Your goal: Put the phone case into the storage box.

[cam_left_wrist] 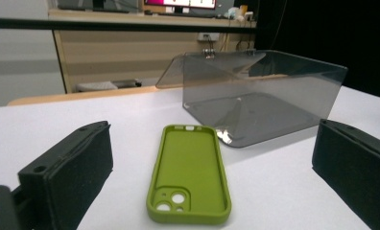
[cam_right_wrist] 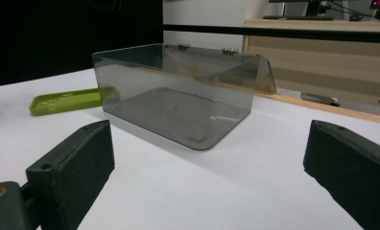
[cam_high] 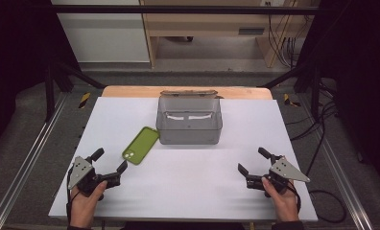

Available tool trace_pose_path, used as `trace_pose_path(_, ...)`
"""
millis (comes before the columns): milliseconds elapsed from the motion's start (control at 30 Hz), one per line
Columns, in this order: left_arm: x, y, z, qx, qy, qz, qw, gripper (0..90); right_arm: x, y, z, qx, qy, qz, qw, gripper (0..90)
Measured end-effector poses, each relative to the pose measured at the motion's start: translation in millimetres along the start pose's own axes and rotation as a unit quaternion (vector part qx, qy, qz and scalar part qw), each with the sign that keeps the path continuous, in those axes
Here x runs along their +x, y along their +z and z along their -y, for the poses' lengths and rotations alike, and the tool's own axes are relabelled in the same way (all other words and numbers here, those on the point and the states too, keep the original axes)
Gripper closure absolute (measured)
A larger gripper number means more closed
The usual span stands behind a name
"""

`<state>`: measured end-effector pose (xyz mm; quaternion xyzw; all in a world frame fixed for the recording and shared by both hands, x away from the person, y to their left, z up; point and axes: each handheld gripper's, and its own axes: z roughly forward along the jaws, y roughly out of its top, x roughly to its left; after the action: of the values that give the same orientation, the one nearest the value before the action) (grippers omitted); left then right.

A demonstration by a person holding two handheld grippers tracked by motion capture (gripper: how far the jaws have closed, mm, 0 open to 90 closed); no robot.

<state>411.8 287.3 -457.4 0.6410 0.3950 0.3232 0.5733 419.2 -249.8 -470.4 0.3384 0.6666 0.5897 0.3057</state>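
A white table (cam_high: 188, 187) carried 2 things. A smoky, see-through plastic box (cam_high: 189, 120) stood toward the far middle of it, lid swung open and leaning back past the far wall, with nothing visible inside. Just beside the box's near left corner lay a green phone case (cam_high: 140, 144), hollow side up and flat on the table, its camera cut-out at the near end. The case sat close to the box but apart from it.

The left gripper (cam_high: 110, 166) rested low at the near left of the table, held in the person's left hand (cam_high: 85, 203). Its 2 black jaws were spread wide with nothing between them, and in the left gripper view the phone case (cam_left_wrist: 188, 175) lay on the table just ahead, centred between the jaws, with the box (cam_left_wrist: 262, 96) beyond it.

The right gripper (cam_high: 253, 161) sat at the near right, held in the right hand (cam_high: 281, 199), well apart from both things. Its jaws were also spread and held nothing; in the right gripper view they faced the box (cam_right_wrist: 178, 93), with the phone case (cam_right_wrist: 65, 100) off to its left.
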Motion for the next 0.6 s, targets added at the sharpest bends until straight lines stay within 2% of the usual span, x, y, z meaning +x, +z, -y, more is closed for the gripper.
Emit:
trace_pose_path(167, -0.5, 0.9, 0.0, 0.019, 0.006, -0.011, 0.9997, 1.2, 3.6, -2.7, 0.0, 0.005, -0.005, -0.002, 1.0, 3.4)
trace_pose_path(300, -0.3, 2.0, -0.2, 0.031, 0.006, -0.007, 0.9995, 1.6, 3.6, -3.0, 0.1, 0.007, -0.005, -0.001, 1.0, 3.4)
trace_pose_path(400, -4.4, 4.0, -0.7, 0.04, 0.016, -0.009, 0.999, 1.8, 2.8, -2.5, 0.4, 0.008, -0.005, 0.003, 1.0, 3.3)
trace_pose_path(467, -11.6, 8.9, -1.9, 0.058, 0.027, -0.009, 0.9979, 3.1, 3.1, -1.3, 0.7, 0.011, -0.009, 0.003, 0.9999, 3.3)
trace_pose_path(600, -17.2, 16.3, -6.0, 0.069, 0.029, -0.004, 0.9972, 3.2, 6.0, -0.3, 0.9, 0.017, -0.015, 0.002, 0.9997, 3.2)
